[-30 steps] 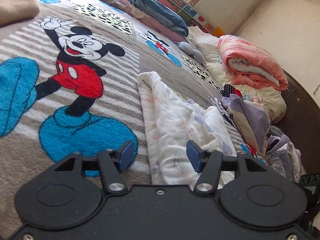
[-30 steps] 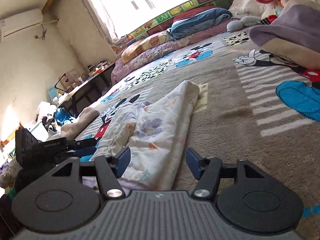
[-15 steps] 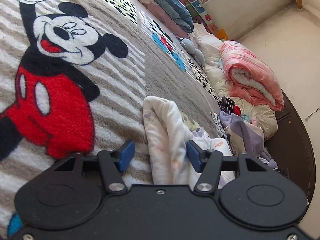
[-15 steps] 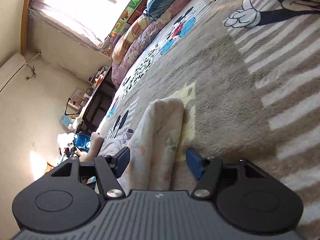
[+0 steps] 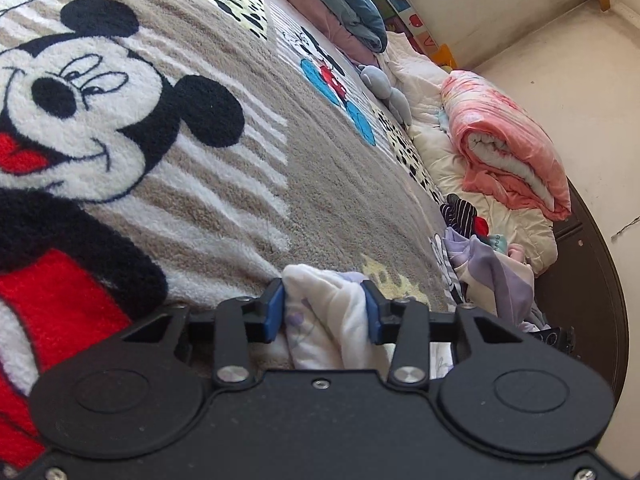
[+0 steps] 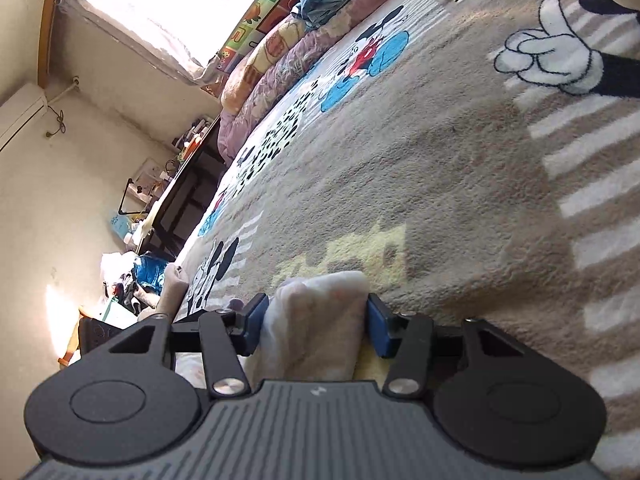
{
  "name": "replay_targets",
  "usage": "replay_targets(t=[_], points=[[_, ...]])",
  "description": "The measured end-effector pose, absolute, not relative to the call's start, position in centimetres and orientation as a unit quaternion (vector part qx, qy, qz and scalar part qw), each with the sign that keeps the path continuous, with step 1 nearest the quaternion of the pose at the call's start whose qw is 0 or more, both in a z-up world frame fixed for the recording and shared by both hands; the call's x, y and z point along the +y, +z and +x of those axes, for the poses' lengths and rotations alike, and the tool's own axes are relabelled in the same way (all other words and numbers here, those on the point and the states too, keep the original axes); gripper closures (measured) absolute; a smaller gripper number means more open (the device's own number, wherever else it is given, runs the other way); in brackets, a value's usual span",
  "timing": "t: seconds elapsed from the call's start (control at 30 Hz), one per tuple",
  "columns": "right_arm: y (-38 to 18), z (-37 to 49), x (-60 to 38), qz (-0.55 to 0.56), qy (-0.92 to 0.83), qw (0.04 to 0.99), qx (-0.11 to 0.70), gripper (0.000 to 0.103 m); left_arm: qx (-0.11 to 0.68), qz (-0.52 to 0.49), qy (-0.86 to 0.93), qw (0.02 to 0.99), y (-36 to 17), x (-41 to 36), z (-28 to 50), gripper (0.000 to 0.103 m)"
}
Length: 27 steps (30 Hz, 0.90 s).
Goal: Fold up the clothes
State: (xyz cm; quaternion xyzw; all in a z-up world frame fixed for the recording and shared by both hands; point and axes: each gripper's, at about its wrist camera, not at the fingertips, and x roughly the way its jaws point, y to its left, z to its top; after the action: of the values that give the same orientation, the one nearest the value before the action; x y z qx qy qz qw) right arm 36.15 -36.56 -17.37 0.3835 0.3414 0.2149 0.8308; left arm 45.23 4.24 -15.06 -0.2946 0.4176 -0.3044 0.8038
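A white floral garment (image 5: 328, 320) lies on the Mickey Mouse blanket (image 5: 200, 168). Its far end sits between the blue pads of my left gripper (image 5: 324, 314), which touch the cloth on both sides. In the right wrist view the same garment (image 6: 316, 320) fills the gap of my right gripper (image 6: 314, 326), with both pads against the fabric. Both grippers sit low on the blanket (image 6: 440, 160). The rest of the garment is hidden under the gripper bodies.
A rolled pink quilt (image 5: 508, 148) and a heap of clothes (image 5: 480, 248) lie at the bed's right side. Folded bedding (image 6: 280, 60) lines the far edge by the window. A dark desk (image 6: 180, 200) stands left of the bed.
Both grippers have slid forward along the garment to its far end and narrowed from wide open onto the cloth.
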Motion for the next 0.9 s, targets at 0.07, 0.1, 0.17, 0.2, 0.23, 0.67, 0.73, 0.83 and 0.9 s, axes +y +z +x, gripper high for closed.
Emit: replay_targets(t=[0.07, 0.1, 0.17, 0.2, 0.23, 0.67, 0.73, 0.83, 0.9], points=[[-17.3, 36.0, -36.5, 0.378, 0.215, 0.835, 0.338, 0.057, 0.416, -0.284, -0.303, 0.809, -14.9, 4.0, 45.1, 0.069], [-17.3, 35.9, -36.4, 0.376, 0.215, 0.837, 0.336, 0.060, 0.414, -0.279, -0.302, 0.812, -14.7, 3.9, 44.9, 0.072], [-17.2, 35.7, -36.4, 0.370, 0.215, 0.841, 0.331, 0.065, 0.407, -0.263, -0.298, 0.823, -14.2, 3.5, 44.5, 0.073], [-17.0, 35.5, -36.3, 0.364, 0.216, 0.845, 0.326, 0.067, 0.402, -0.255, -0.297, 0.828, -13.9, 3.3, 44.3, 0.074], [-16.7, 35.2, -36.3, 0.359, 0.216, 0.849, 0.320, 0.069, 0.390, -0.249, -0.299, 0.834, -13.4, 3.2, 43.9, 0.076], [-8.4, 27.9, -35.3, 0.266, 0.264, 0.908, 0.190, 0.071, 0.237, -0.179, -0.361, 0.884, -5.3, 3.3, 35.5, 0.076], [-7.0, 26.0, -35.0, 0.250, 0.271, 0.913, 0.177, 0.071, 0.221, -0.158, -0.373, 0.887, -4.1, 3.6, 33.2, 0.076], [-5.5, 22.4, -34.4, 0.227, 0.281, 0.918, 0.163, 0.071, 0.202, -0.125, -0.381, 0.893, -2.6, 4.2, 29.2, 0.076], [-4.7, 20.0, -33.9, 0.210, 0.282, 0.923, 0.154, 0.071, 0.194, -0.103, -0.382, 0.898, -2.1, 4.5, 26.5, 0.075]])
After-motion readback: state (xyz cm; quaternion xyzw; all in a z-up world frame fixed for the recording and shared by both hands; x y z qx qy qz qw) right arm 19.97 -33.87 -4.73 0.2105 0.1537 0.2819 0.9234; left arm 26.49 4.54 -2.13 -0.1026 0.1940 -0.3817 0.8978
